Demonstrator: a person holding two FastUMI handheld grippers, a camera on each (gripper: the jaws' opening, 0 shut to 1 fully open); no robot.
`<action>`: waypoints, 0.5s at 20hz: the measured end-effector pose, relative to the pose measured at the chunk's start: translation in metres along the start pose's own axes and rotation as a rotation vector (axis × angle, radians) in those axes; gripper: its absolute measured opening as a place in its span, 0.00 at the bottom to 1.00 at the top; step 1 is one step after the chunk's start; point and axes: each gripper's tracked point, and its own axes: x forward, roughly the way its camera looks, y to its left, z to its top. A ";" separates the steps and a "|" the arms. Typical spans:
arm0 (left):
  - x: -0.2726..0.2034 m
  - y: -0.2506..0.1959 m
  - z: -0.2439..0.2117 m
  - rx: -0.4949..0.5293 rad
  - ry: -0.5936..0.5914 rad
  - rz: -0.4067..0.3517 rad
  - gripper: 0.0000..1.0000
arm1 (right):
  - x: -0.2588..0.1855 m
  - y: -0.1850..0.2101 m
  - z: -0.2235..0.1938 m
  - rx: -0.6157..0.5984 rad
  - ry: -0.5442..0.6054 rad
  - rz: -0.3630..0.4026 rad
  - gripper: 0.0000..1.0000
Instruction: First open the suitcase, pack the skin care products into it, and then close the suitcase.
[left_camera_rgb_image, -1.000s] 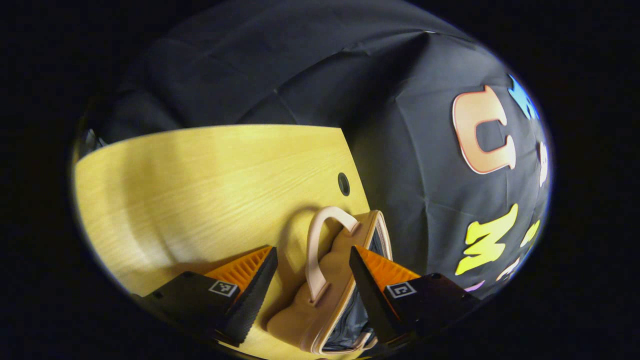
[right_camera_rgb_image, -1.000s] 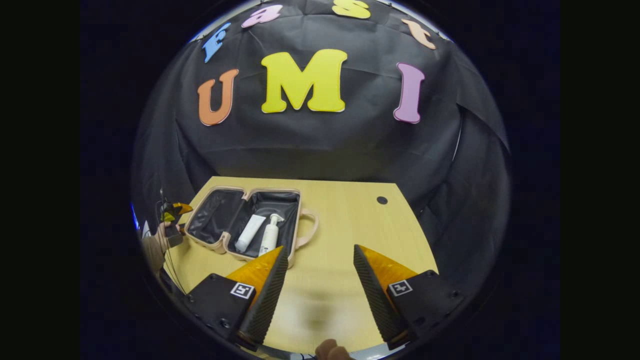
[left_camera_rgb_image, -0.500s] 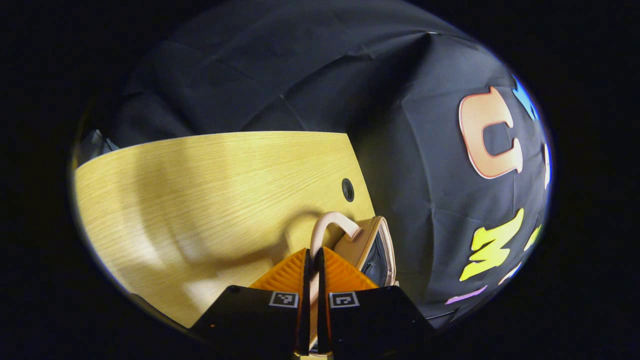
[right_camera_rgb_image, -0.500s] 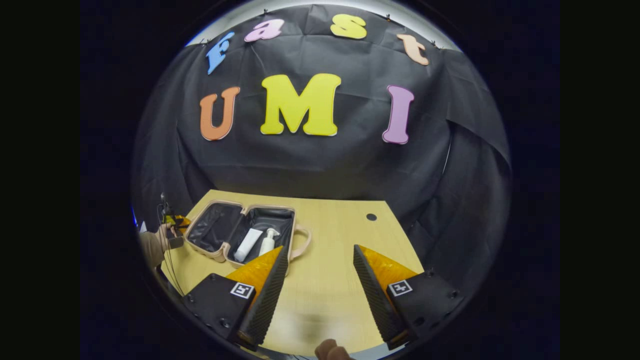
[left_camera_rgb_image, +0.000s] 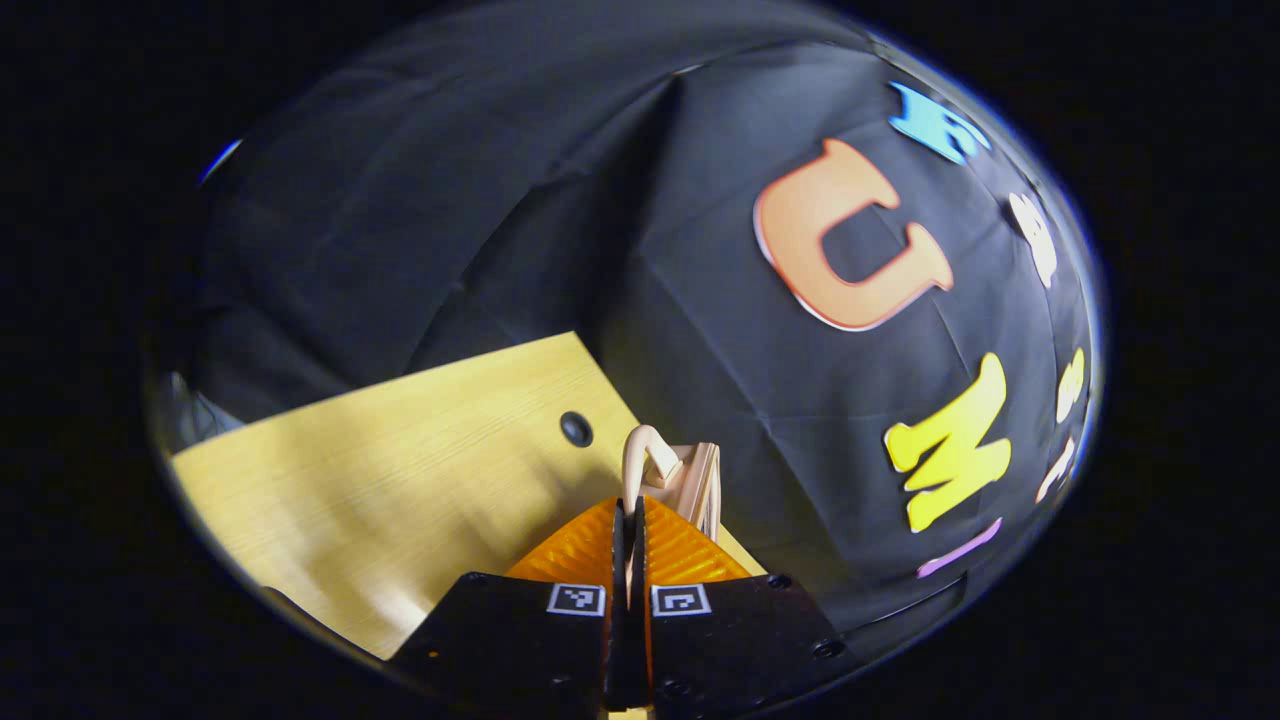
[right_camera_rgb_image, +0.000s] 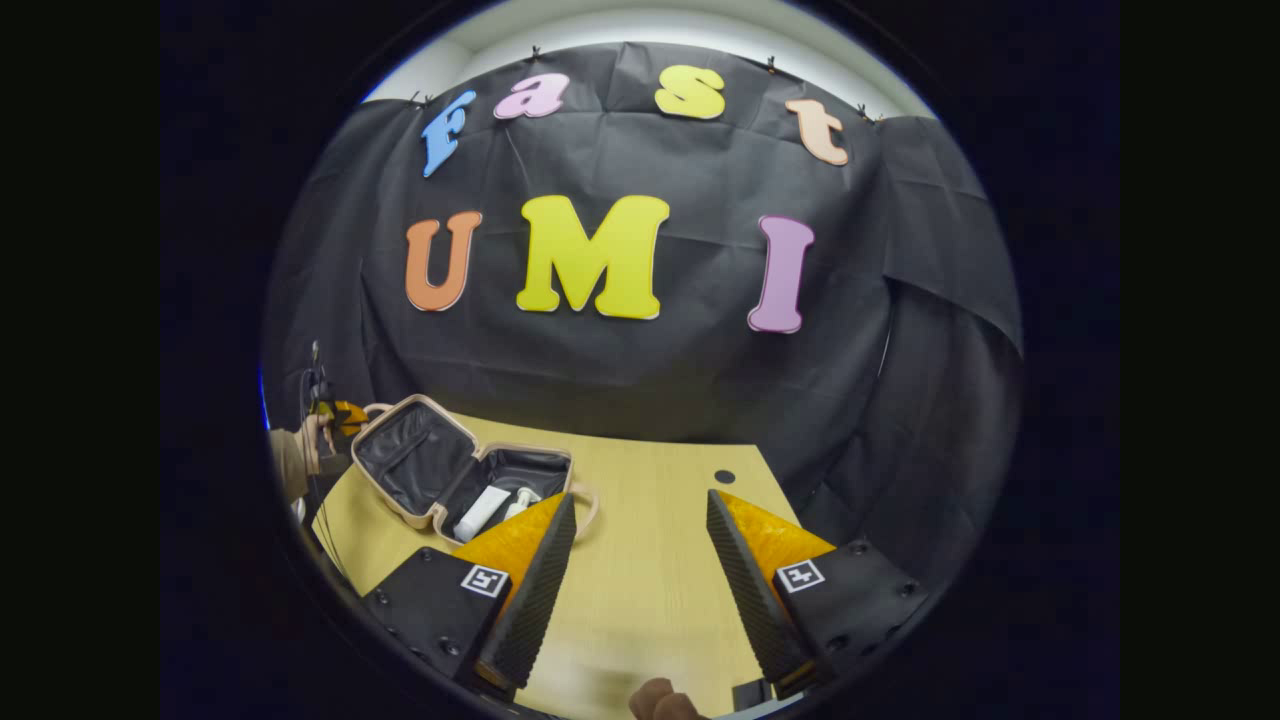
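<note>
Black cloth hangs behind a pale wooden table (left_camera_rgb_image: 400, 480) in the left gripper view, where the left gripper (left_camera_rgb_image: 630, 520) is pinched tight on the beige looped handle (left_camera_rgb_image: 645, 455) of the small beige suitcase's lid (left_camera_rgb_image: 700, 480), seen edge-on just past the fingertips. From the right gripper view, the right gripper (right_camera_rgb_image: 640, 520) hangs wide apart and empty over the table, and the beige suitcase (right_camera_rgb_image: 470, 480) lies at the left with its dark-lined lid tilted up, a white tube (right_camera_rgb_image: 482, 510) and a white pump bottle (right_camera_rgb_image: 516, 503) inside the base, and a hand (right_camera_rgb_image: 300, 455) with the other gripper at the lid's far edge.
</note>
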 end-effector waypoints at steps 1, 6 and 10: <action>-0.004 -0.024 0.003 0.051 -0.014 -0.006 0.03 | 0.001 -0.001 0.002 -0.006 -0.011 0.008 0.79; -0.018 -0.116 -0.012 0.364 -0.089 -0.002 0.03 | 0.000 -0.010 0.010 -0.041 -0.058 0.062 0.79; -0.026 -0.183 -0.045 0.548 -0.126 -0.041 0.03 | 0.009 -0.021 0.008 -0.023 -0.060 0.096 0.78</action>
